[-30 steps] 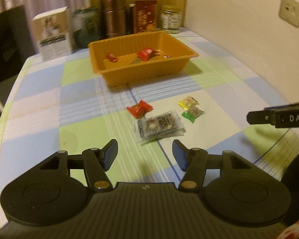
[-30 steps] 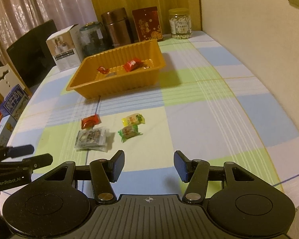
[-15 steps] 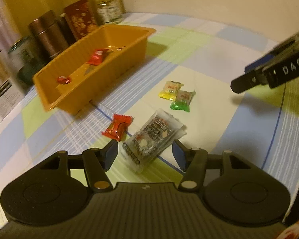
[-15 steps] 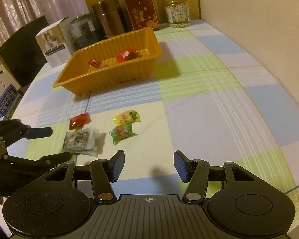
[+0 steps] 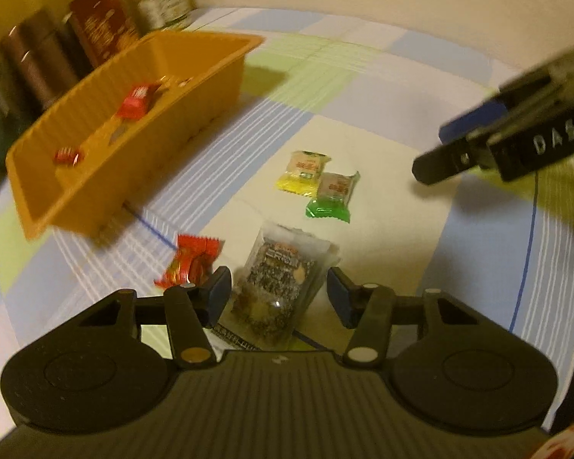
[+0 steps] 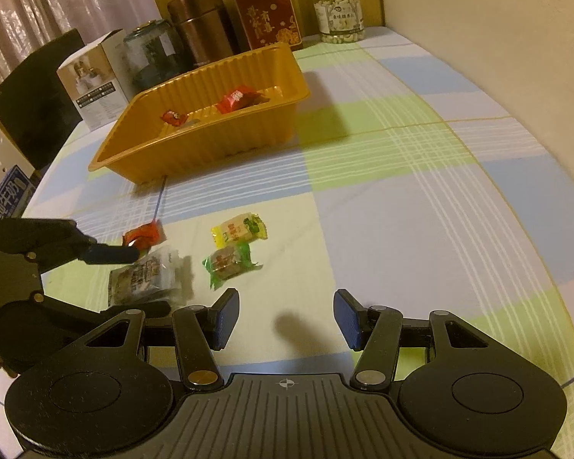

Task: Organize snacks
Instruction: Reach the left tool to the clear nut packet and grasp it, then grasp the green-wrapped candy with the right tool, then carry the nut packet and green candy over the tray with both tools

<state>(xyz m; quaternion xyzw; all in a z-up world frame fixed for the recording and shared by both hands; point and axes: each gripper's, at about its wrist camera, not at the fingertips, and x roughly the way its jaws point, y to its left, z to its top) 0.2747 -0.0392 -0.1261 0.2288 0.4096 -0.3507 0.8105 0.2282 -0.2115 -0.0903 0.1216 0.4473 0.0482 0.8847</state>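
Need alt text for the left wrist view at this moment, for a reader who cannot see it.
The open left gripper straddles a clear dark snack packet lying on a checked tablecloth. A red candy, a yellow candy and a green candy lie nearby; an orange tray holding red candies sits beyond.

Open right claw (image 6: pixel 285 315) above checked tablecloth (image 6: pixel 401 199), near green-wrapped candy (image 6: pixel 229 262).
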